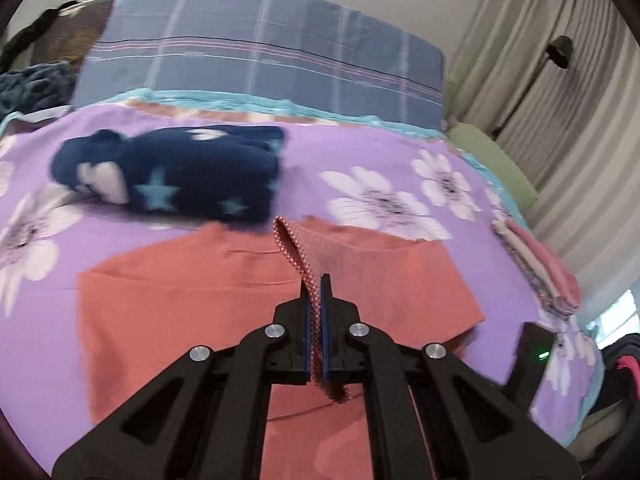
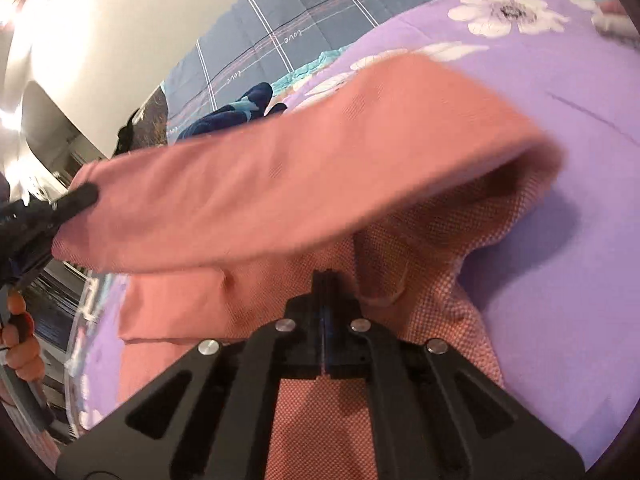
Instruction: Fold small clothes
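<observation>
Left tool (image 1: pixel 319 280) pinching salmon cloth (image 1: pixel 180 300); purple floral bedsheet (image 1: pixel 320 160), grey curtain (image 1: pixel 560 80).

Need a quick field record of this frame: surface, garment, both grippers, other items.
surface: purple floral bedsheet
garment: salmon-pink cloth, partly lifted, one edge being carried over
left gripper: jaws shut on a cloth edge
right gripper: jaws shut on the cloth's dotted underside
other items: navy star-print bundle behind the cloth; small folded stack at the right; blue plaid pillow at the back
</observation>
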Available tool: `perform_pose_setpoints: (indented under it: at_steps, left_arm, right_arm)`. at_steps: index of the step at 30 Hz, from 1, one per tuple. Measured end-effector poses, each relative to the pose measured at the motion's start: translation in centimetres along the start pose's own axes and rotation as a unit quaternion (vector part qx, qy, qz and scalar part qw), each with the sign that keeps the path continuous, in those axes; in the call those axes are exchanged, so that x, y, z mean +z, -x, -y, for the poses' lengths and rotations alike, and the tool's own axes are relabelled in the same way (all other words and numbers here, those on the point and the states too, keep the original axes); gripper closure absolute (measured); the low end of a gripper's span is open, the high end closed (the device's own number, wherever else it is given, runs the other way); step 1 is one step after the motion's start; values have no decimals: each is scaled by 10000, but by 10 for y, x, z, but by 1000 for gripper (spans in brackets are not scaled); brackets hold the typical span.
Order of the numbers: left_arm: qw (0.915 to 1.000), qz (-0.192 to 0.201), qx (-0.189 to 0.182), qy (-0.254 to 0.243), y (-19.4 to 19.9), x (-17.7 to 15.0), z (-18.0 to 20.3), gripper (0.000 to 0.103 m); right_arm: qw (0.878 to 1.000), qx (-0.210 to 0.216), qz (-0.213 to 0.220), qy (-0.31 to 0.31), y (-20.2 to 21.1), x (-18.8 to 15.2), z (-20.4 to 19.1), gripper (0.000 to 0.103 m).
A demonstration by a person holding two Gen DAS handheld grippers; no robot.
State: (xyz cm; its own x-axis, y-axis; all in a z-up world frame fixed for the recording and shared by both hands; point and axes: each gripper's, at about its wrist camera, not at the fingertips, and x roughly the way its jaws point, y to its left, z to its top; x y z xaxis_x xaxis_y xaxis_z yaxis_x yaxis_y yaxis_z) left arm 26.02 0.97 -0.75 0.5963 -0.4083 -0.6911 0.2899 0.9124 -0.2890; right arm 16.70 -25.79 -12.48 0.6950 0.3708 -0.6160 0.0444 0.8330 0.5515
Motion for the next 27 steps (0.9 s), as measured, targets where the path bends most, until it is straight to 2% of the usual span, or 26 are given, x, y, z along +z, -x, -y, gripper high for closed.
perform_pose_setpoints:
  at_steps: [4,15,16,18,19,21,25,27]
  left_arm:
    - [9995,-18,213,220,11,-5,-36,100]
    - [9951,-96,761,620,21,-28,-109,100]
    - [9946,-186,806,622,17,-31,-114,98]
    - [9909,-324,1145,632,6,-39,-123,91]
    - [9864,-400,1461,635,-2,-45,-130,78]
    - [9809,-412,1781,659,-10,-54,-141,66]
    - [9813,-17,1824,622,6,-59,-131,63]
    - [9860,259,1608,366,18,-60,-110,60]
  right_arm:
    - [9999,91,-56,-113,-3,2,6,102]
    - [10000,-54,-78,12,-5,1,-1,102]
    - [9999,-62,-80,16,-6,2,-1,102]
    - [9999,-66,-83,16,-6,2,-1,102]
    - [9999,-65,-83,16,-6,2,-1,102]
    - [9999,-62,-83,13,-6,2,-1,102]
    - [9999,-65,-85,14,-6,2,-2,102]
    - [9999,-70,-83,19,-6,1,-2,102]
